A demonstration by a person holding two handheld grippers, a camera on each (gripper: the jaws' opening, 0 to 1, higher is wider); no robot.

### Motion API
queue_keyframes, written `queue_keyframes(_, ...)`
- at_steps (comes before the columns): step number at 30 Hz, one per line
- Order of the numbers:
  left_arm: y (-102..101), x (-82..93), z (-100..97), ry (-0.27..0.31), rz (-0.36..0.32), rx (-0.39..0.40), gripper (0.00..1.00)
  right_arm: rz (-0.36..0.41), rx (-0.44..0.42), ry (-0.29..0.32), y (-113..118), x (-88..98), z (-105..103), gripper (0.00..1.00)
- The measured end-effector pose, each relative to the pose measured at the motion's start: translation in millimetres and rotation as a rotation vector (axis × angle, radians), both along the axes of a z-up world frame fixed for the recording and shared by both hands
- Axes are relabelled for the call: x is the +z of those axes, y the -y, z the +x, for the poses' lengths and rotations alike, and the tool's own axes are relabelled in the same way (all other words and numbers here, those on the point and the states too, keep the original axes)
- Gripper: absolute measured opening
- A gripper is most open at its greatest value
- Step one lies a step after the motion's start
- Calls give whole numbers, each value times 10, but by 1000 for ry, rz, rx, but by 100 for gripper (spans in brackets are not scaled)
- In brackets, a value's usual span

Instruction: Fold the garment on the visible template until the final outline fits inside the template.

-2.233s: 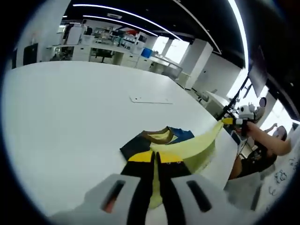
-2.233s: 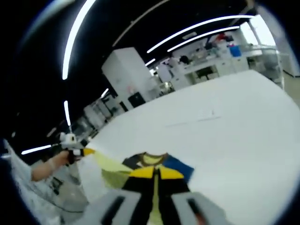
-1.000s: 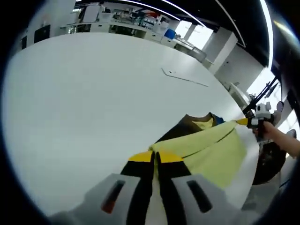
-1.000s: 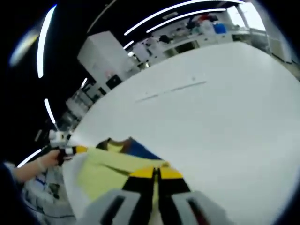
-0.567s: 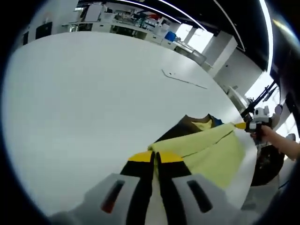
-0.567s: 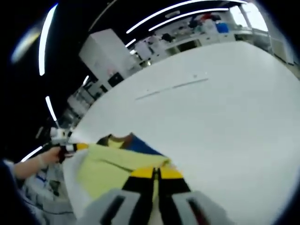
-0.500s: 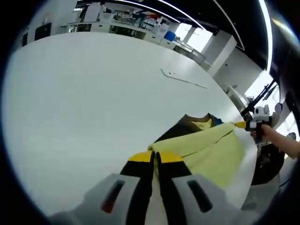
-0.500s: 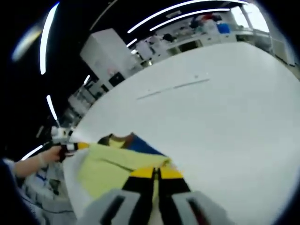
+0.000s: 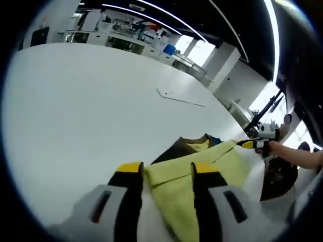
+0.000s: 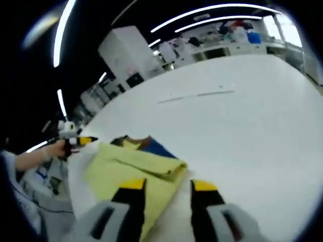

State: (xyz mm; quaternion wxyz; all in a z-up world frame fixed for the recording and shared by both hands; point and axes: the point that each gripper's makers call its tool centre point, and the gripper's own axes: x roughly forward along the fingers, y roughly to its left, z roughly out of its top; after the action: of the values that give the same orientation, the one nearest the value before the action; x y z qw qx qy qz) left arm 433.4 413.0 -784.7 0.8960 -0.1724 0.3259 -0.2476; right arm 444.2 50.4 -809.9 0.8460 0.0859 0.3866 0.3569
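A yellow-green garment [image 9: 222, 162] with a brown collar and a blue part lies folded on the white table [image 9: 75, 101] near its edge. My left gripper [image 9: 167, 169] is open, its yellow-tipped jaws apart on either side of the garment's near fold. My right gripper [image 10: 168, 185] is open too, with the garment's [image 10: 126, 166] folded corner just ahead of its jaws. The right gripper [image 9: 252, 144] appears small at the right of the left gripper view, in a hand. The left gripper [image 10: 81, 141] appears at the left of the right gripper view. A thin pale template line [image 9: 179, 98] lies farther out on the table.
The table's edge [image 9: 255, 174] runs close beside the garment, and a person's forearm [image 9: 298, 159] reaches in past it. Desks, shelves and equipment [image 9: 126, 38] stand far behind the table. The template line [image 10: 197, 95] crosses the wide tabletop [image 10: 252, 126] beyond the garment.
Both grippers were shut on the garment's edge and now stand open. The fabric has dropped from the jaws and lies flatter on the table.
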Motion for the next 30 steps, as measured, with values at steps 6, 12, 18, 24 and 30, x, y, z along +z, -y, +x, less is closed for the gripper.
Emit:
queue_keyframes(6,110,38,-147,20,4,-75,87,-55,67,61,-6,-14,-108,86)
queue_keyframes(12,152,81,-199,37,-18,-94,98,-48,69,77,-2,8,-97,99)
queue_keyframes(18,218,101,-264,41,-28,-116,99,-38,51,85,41,55,-84,99)
queue_keyframes(24,279,104,-322,40,-24,-136,98,-36,51,88,33,72,-94,99)
queue_keyframes(30,369,123,-408,40,-33,-161,97,-25,80,92,-64,96,-148,99)
